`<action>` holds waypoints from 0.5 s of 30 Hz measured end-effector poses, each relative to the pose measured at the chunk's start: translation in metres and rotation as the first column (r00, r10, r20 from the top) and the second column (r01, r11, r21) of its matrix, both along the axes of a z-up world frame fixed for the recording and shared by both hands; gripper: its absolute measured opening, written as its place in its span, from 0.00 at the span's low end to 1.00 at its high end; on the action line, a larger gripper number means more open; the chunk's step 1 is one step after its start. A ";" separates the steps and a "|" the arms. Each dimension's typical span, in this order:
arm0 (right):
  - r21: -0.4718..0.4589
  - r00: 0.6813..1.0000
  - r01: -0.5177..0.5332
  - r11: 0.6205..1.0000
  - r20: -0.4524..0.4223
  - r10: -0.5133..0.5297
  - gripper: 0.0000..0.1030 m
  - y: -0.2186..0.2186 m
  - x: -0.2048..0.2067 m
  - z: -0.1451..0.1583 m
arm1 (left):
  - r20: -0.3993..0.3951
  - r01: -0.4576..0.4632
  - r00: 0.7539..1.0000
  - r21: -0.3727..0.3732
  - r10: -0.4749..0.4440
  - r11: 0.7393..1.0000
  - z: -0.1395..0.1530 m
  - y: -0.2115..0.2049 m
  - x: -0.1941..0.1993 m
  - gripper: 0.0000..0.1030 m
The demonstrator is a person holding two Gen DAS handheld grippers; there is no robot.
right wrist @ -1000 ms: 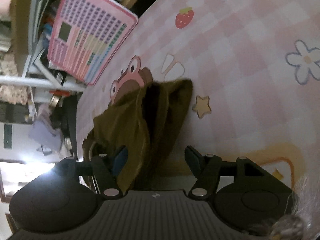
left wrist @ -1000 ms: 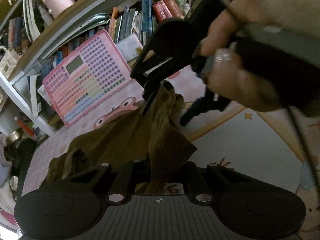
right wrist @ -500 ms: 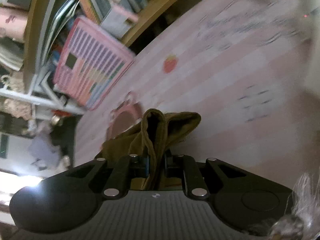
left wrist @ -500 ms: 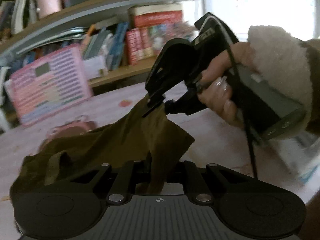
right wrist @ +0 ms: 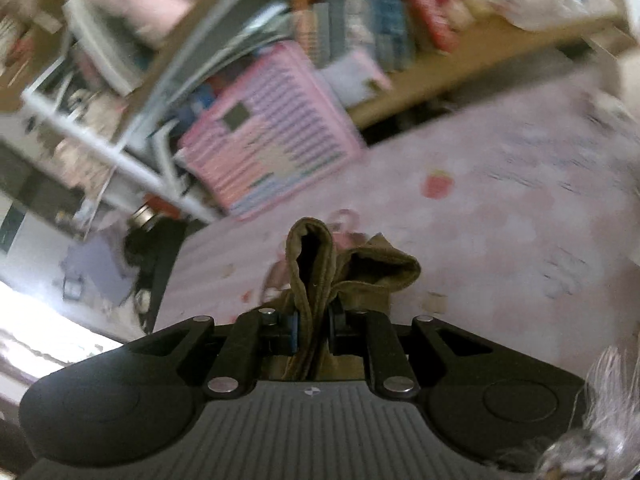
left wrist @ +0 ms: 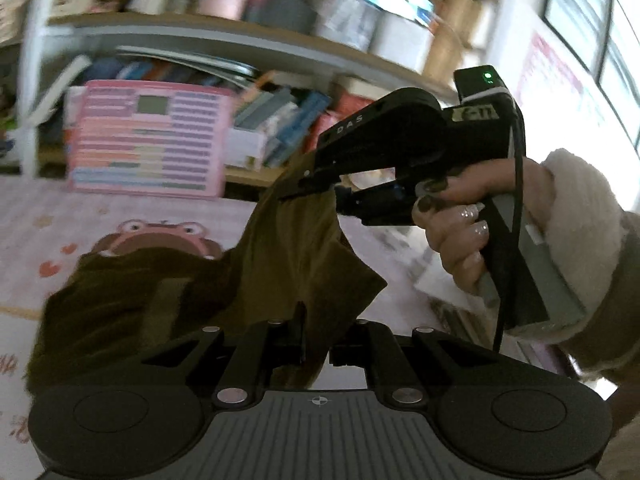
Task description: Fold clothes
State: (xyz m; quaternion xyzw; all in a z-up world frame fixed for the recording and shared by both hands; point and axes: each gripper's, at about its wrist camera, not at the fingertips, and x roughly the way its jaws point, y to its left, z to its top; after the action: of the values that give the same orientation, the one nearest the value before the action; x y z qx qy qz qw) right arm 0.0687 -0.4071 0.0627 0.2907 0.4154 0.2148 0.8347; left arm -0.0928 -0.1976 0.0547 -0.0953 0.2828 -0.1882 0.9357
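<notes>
An olive-brown garment hangs lifted above the pink patterned mat, held by both grippers. My left gripper is shut on one bunched edge of it. My right gripper is shut on another edge; folded cloth sticks out past its fingers. The right gripper also shows in the left wrist view, up and to the right, pinching the cloth's top, with the hand behind it. The garment's lower part trails down to the left.
A pink keyboard-like toy board leans against a bookshelf full of books at the mat's far edge; it also shows in the right wrist view. White shelving and clutter stand at the left.
The right gripper shut on the garment a second ago. Both grippers have lifted the cloth off the mat and tilted up toward the bookshelf; both views are motion-blurred.
</notes>
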 end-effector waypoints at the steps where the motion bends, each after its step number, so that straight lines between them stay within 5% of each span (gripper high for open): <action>1: -0.006 1.000 -0.015 1.000 0.013 0.016 0.12 0.011 0.001 0.004 | 0.001 -0.021 1.000 -0.013 0.021 1.000 0.001 0.010 -0.003 0.08; 11: -0.079 0.995 -0.094 0.992 0.030 0.097 0.13 0.141 0.014 0.006 | -0.104 -0.198 0.977 -0.099 0.188 0.975 -0.009 0.134 -0.023 0.08; 15: -0.133 0.994 -0.112 0.985 -0.003 0.112 0.29 0.192 0.021 -0.016 | -0.169 -0.235 0.960 -0.046 0.224 0.971 -0.023 0.175 -0.030 0.12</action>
State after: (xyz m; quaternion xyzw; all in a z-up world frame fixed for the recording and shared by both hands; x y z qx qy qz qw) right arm 0.0893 -0.2152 0.0464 0.2101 0.4427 0.2339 0.8397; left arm -0.1224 -0.0222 0.0316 -0.1730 0.3388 -0.0792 0.9214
